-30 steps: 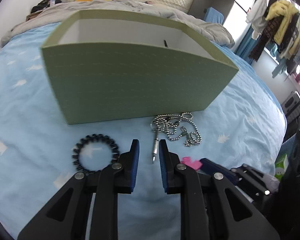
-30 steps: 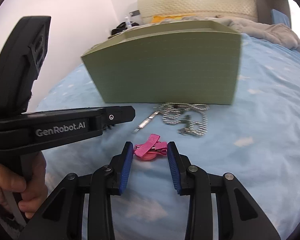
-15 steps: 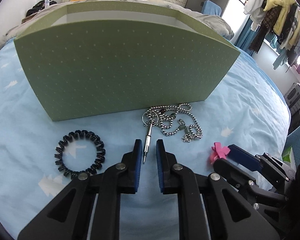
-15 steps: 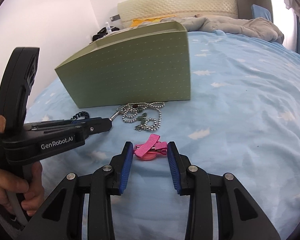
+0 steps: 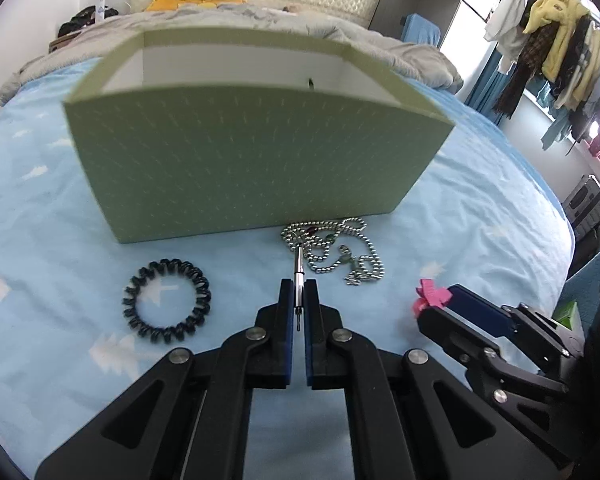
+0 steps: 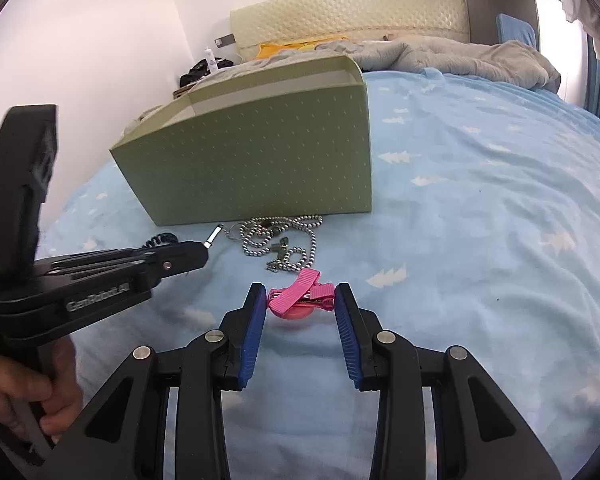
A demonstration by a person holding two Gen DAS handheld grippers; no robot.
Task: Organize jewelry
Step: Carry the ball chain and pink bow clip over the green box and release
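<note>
The bed (image 5: 480, 216), in a pale blue sheet with white trees, carries everything. Far across it stands the green box (image 5: 256, 164), open at the top; just near its front wall lies the chain (image 5: 340, 252), a loose heap of steel beads with a small metal rod (image 5: 299, 280) on a ring at its left end. Left of that lies a black coil band (image 5: 166, 299), and to the right and nearer a pink clip (image 6: 302, 294)

The left hand-held gripper (image 5: 299, 294) is pinched shut on the rod, its blue pads hard against the shaft. The right hand-held gripper (image 6: 301, 300) stands partly open astride the clip; its pads look just clear of the ribbon ends, though contact on the left side cannot be ruled out

The chain is probably light, limp and slippery; it should trail and swing below the stiff rod, which looks the best hold. The clip looks light and stiff under soft ribbon, best gripped across its length

The left view alone shows the box's white inside and the whole band. The right view alone shows a hand (image 6: 24, 396) on the left gripper's handle and the clip's round pink base
</note>
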